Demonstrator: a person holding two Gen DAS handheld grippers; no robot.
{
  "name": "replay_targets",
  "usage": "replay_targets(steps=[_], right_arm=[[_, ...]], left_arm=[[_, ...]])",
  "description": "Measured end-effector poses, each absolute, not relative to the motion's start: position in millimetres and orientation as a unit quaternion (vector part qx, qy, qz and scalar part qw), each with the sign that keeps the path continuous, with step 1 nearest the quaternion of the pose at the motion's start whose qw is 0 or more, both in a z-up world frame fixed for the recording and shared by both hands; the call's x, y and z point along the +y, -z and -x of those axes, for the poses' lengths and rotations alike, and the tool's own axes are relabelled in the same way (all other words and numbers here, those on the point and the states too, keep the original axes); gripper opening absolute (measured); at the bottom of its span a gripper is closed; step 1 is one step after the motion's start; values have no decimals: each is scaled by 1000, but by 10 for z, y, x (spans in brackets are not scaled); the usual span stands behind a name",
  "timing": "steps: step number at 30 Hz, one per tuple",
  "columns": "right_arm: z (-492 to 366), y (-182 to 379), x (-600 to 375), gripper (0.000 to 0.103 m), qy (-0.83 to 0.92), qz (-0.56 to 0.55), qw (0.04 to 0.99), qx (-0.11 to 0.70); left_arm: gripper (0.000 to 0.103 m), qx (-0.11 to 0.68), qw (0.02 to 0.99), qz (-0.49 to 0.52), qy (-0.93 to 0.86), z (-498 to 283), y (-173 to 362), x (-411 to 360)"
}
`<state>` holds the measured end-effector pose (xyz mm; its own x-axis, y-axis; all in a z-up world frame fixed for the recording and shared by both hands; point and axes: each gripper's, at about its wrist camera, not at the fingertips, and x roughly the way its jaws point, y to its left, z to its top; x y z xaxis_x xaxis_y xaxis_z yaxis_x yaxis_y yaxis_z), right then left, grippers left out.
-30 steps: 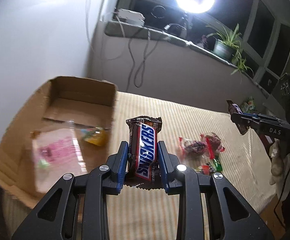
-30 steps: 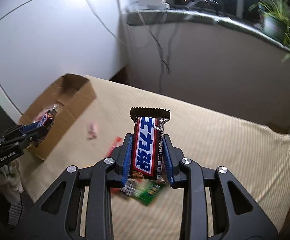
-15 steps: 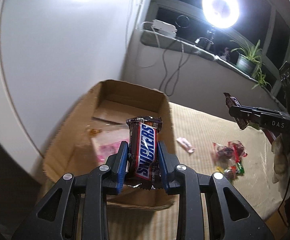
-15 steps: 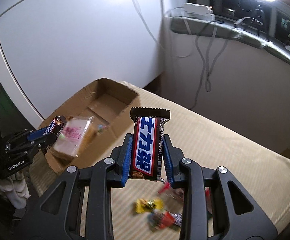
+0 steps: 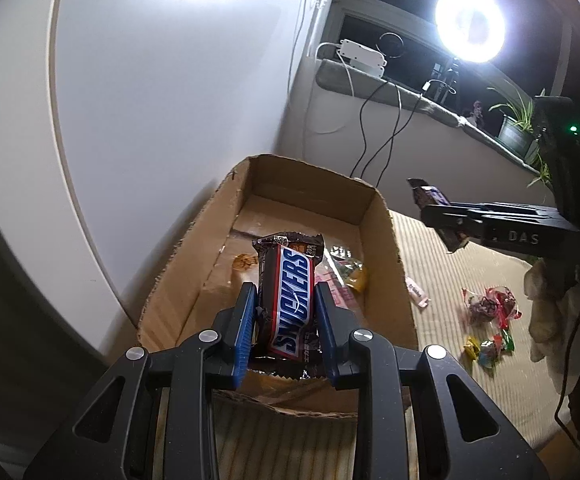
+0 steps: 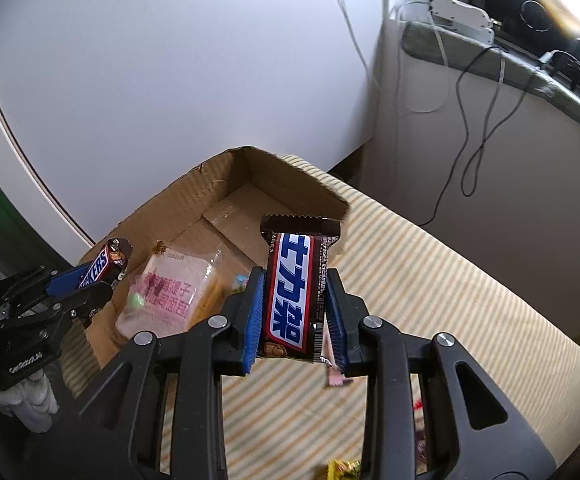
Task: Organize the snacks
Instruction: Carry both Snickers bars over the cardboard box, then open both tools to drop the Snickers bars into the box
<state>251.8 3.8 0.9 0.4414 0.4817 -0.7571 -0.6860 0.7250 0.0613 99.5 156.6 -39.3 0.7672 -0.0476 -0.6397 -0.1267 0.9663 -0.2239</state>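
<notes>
My left gripper (image 5: pixel 286 300) is shut on a brown Snickers bar (image 5: pixel 290 300) and hangs over the near end of an open cardboard box (image 5: pixel 386 248). My right gripper (image 6: pixel 296 300) is shut on a second Snickers bar (image 6: pixel 294 292) with Chinese lettering, just right of the box (image 6: pixel 194 204). In the right wrist view the left gripper (image 6: pixel 90 280) shows at the box's left with its bar (image 6: pixel 102 266). From the left wrist view the right gripper (image 5: pixel 438 216) is seen beyond the box's right wall. Inside the box lie a pink bread packet (image 6: pixel 162 288) and small sweets (image 5: pixel 350 272).
The box rests on a bed with a striped cover (image 6: pixel 430 300). Loose wrapped sweets (image 5: pixel 486 312) and a pink candy (image 5: pixel 416 292) lie right of the box. A white wall (image 5: pixel 150 120) stands behind, and a sill with cables (image 5: pixel 370 120) and a bright ring light (image 5: pixel 470 26).
Both grippers have moved left toward the box with their bars. The left one now hangs over the box's near end; the right one has come up beside its right wall.
</notes>
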Motion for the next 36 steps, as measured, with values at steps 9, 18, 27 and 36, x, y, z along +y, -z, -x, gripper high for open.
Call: replay_targets(steps=[9, 18, 27, 36], right_arm=[[-2649, 142, 349, 30, -364, 138, 824, 413], [-2726, 275, 525, 30, -371, 144, 813, 424], [-2724, 274, 609, 54, -375, 149, 814, 417], [-2689, 127, 425, 70, -364, 140, 830, 400]], left_arm=[[27, 343, 929, 134, -27, -1028, 425, 1636], [28, 348, 928, 132, -26, -1059, 448, 1627], [28, 345, 929, 130, -30, -1080, 436, 1621], [35, 334, 933, 131, -20, -1037, 407, 1570]])
